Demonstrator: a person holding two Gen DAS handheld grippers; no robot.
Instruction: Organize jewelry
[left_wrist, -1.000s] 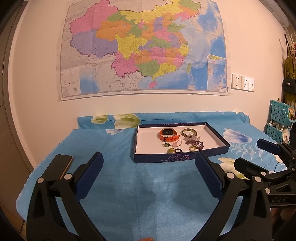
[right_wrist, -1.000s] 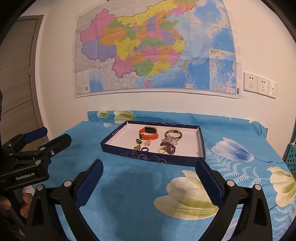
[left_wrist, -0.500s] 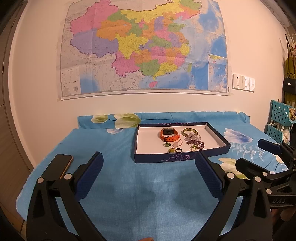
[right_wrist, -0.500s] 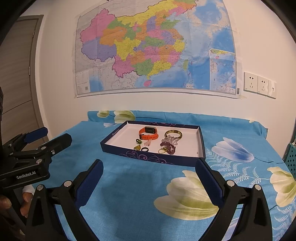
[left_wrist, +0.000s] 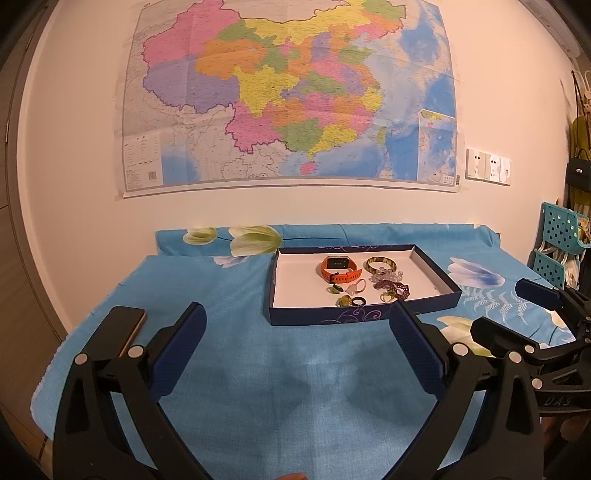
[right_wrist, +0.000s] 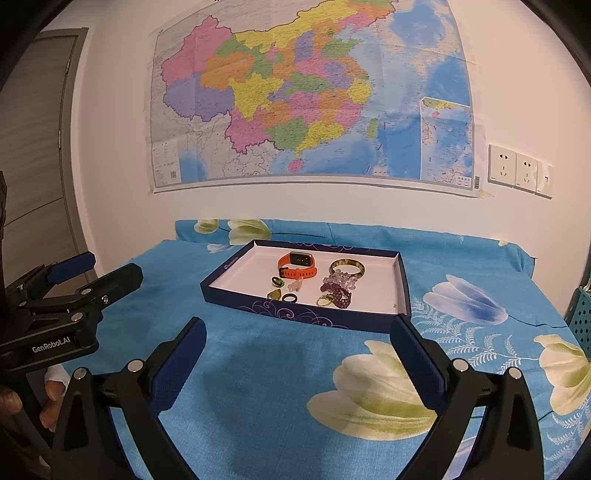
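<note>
A dark blue box lid (left_wrist: 317, 316) (right_wrist: 236, 300) with a white inside lies on the blue flowered cloth. In it are an orange watch (left_wrist: 338, 268) (right_wrist: 297, 266), a green bangle (left_wrist: 381, 263) (right_wrist: 347, 267), purple bead bracelets (left_wrist: 395, 288) (right_wrist: 338, 291), a black ring (left_wrist: 358, 301) (right_wrist: 289, 297) and small green pieces (left_wrist: 343, 301) (right_wrist: 273, 294). My left gripper (left_wrist: 295, 328) is open and empty, short of the box. My right gripper (right_wrist: 295, 332) is open and empty, also short of the box. Each gripper shows at the side of the other's view, the right one (left_wrist: 517, 317) and the left one (right_wrist: 96, 280).
A dark phone (left_wrist: 118, 328) lies on the cloth at the left front. A teal basket rack (left_wrist: 557, 243) stands at the right of the table. A map (left_wrist: 288, 92) and wall sockets (right_wrist: 517, 171) are on the wall behind.
</note>
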